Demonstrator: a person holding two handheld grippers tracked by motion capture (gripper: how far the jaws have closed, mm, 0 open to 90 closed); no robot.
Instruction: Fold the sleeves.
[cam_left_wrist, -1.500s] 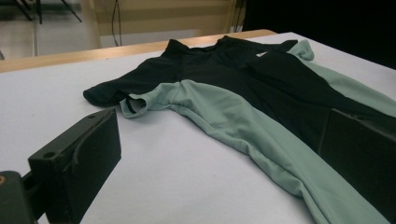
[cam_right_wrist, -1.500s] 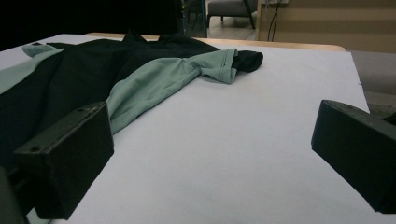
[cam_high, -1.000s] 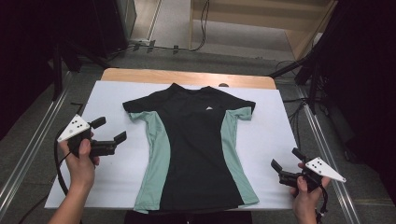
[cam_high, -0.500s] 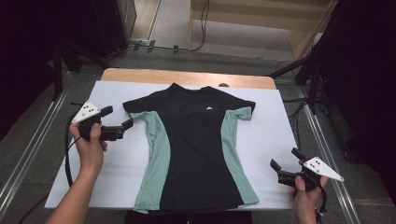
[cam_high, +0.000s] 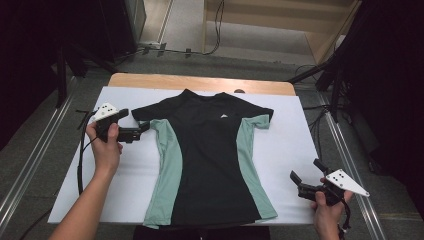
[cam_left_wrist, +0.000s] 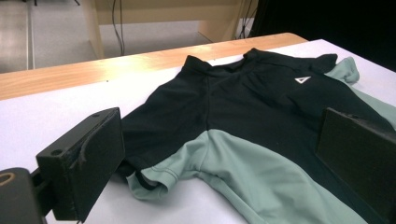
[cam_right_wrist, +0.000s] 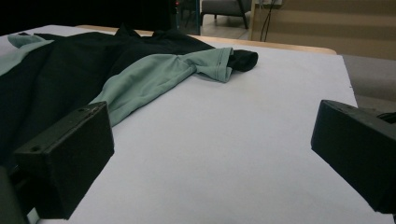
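Observation:
A black T-shirt (cam_high: 210, 155) with green side panels lies flat, front up, on the white table cover (cam_high: 295, 140). My left gripper (cam_high: 136, 121) is open at the shirt's left sleeve (cam_high: 142, 114). In the left gripper view the gripper (cam_left_wrist: 219, 144) has its jaws wide apart, and the green sleeve hem (cam_left_wrist: 154, 179) lies low between them. My right gripper (cam_high: 306, 171) is open over bare cover near the front right corner, apart from the shirt's hem. Seen from the right gripper (cam_right_wrist: 212, 154), the other sleeve (cam_right_wrist: 205, 63) lies farther off.
A wooden table edge (cam_high: 200, 82) runs along the back of the cover. Metal rails (cam_high: 30, 165) flank the table on the floor. Cables (cam_high: 217, 30) and dark stand legs (cam_high: 335, 75) lie beyond the far side.
My left gripper has moved forward and to the right, up to the shirt's left sleeve. The right gripper has stayed in place.

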